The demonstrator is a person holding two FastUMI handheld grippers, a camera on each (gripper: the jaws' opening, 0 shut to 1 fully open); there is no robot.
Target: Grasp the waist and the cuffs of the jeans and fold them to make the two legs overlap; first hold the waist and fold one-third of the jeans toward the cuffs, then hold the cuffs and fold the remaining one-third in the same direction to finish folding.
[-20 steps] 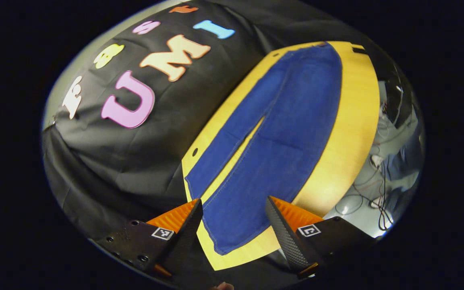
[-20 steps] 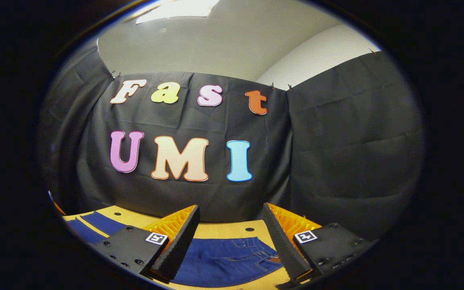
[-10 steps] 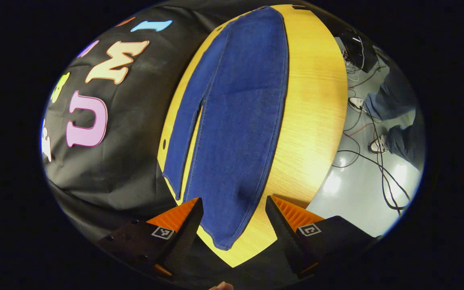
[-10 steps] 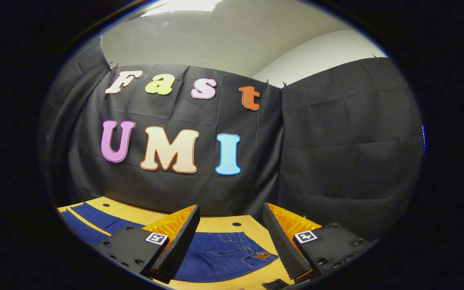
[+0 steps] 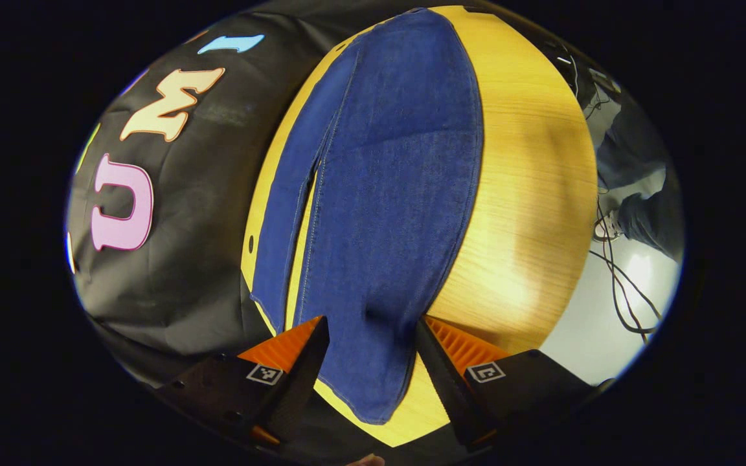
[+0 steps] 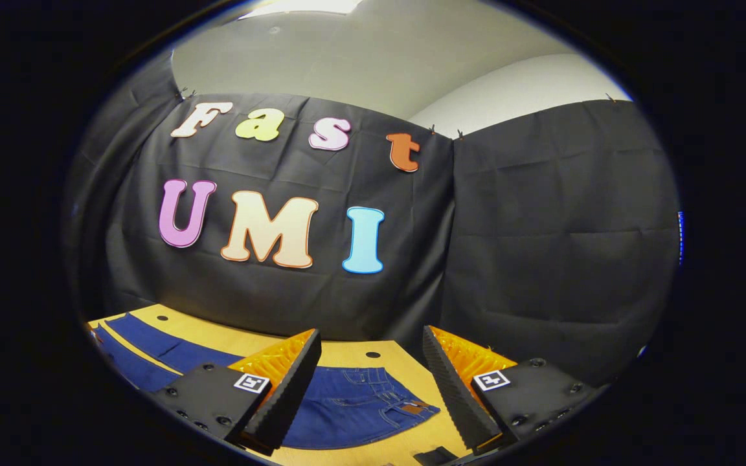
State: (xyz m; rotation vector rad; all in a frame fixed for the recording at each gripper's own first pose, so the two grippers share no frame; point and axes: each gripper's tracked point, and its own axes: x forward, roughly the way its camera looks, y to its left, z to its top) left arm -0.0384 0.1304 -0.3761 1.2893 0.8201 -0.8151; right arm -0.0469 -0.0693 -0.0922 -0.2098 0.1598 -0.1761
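Note:
Blue jeans (image 5: 386, 194) lie flat on a wooden table (image 5: 528, 213), legs spread with a narrow strip of table between them. In the left gripper view the near leg's cuff (image 5: 373, 395) lies between and below my open left gripper (image 5: 368, 362), whose fingers straddle the cuff without pressing it. In the right gripper view the waist (image 6: 373, 401) with pockets and a small patch lies on the table (image 6: 347, 353), under my open right gripper (image 6: 373, 388), which hovers above it. The legs (image 6: 153, 343) run off to the left.
Black booth cloth (image 5: 204, 194) hangs close behind the table's far edge. A light floor with loose cables (image 5: 619, 285) and a person's legs (image 5: 638, 194) lies beyond the table's near side. Small holes (image 6: 373, 355) mark the tabletop.
My left gripper has swung and come down toward the near cuff, now straddling it. My right gripper has drifted slightly, with more of the waist showing between its fingers.

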